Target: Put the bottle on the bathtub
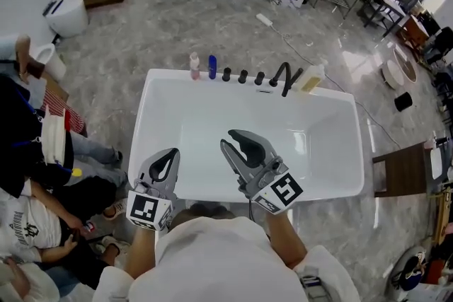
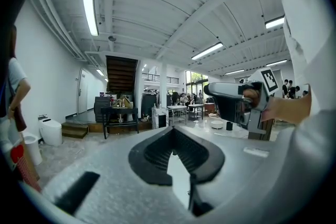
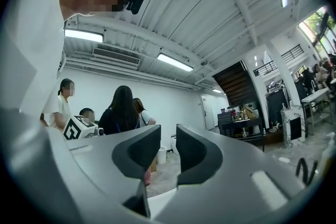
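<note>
A white rectangular bathtub (image 1: pixel 159 117) is seen from above, set on a grey marbled floor (image 1: pixel 177 32). On the far rim of the bathtub a small pink-tinted bottle (image 1: pixel 194 66) is stood upright, and a slim blue bottle (image 1: pixel 212 66) is stood upright just beside it, toward the tub's middle. Neither bottle is touched by a gripper. Further along the same rim three black round knobs (image 1: pixel 243 76) are lined up, followed by a black curved faucet (image 1: pixel 283 76) and a pale yellow block (image 1: pixel 309 78).

The left gripper (image 1: pixel 170 155) is held over the near rim of the bathtub, at its left end. Its jaws are pressed together at the tips and nothing is pinched between them, as is shown in the left gripper view (image 2: pixel 172 131). The right gripper (image 1: pixel 237 145) is held over the basin of the bathtub, near the middle of the near side. Its jaws are spread by a narrow gap and nothing is held between them (image 3: pixel 168 136). Both bottles are well apart from both grippers, across the full width of the basin.

To the left of the bathtub seated people (image 1: pixel 42 216) are gathered. A white toilet (image 1: pixel 67 14) is placed beyond the tub's far left corner. A dark wooden stool (image 1: pixel 400 170) is set just beside the right end of the bathtub, and a white cable (image 1: pixel 297 46) is laid on the floor beyond the far rim.
</note>
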A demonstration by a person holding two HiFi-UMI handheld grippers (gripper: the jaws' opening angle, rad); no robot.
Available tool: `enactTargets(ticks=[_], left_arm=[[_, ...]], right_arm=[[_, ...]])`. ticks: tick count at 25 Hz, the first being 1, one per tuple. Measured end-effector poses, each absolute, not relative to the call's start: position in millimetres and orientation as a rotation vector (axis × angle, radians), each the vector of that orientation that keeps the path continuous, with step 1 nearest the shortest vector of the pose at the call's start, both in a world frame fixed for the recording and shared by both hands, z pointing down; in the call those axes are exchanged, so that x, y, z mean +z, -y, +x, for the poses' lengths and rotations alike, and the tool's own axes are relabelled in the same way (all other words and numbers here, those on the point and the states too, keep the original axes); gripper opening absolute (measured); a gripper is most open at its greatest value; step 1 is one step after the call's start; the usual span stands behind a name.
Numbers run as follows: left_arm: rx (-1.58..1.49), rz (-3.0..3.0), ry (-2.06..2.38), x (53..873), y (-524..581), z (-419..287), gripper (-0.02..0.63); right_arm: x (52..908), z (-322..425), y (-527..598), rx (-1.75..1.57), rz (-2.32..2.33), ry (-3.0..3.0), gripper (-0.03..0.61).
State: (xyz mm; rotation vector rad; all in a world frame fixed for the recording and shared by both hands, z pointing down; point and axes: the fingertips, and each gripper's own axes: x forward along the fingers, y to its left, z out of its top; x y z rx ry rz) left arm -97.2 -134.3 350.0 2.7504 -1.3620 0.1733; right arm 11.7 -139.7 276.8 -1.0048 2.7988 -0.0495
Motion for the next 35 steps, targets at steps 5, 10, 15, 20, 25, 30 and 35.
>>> enactTargets(ticks=[5,10,15,20,25,30,35], left_arm=[[0.152,2.748,1.357,347.9,133.3,-98.9,0.006],[0.166,2.745,1.342,347.7,136.2,-97.0,0.006],[0.167,2.766,1.32,345.0,135.3,-86.9,0.006],[0.189,2.746,1.337,349.9,133.3,-86.0,0.006],[0.195,2.736,1.346,355.1,135.9,-87.8,0.006],[0.237,2.721,1.382,349.5,137.0,-105.4,0.006],[0.223,2.72,1.392,347.8,137.4,-101.9,0.006]], right_arm=[[275.4,11.1,136.3,-0.066,-0.993,-2.794,0.013],[271.8,14.9,134.1,-0.072,-0.985,-2.807,0.002],[270.3,23.5,130.7,-0.047,-0.986,-2.804,0.002],[280.0,24.3,128.7,-0.052,-0.982,-2.826,0.005],[286.0,29.3,135.0,-0.066,-0.99,-2.819,0.006],[288.7,22.1,134.4,-0.109,-0.974,-2.828,0.008],[285.9,28.3,132.8,-0.087,-0.985,-2.827,0.008]])
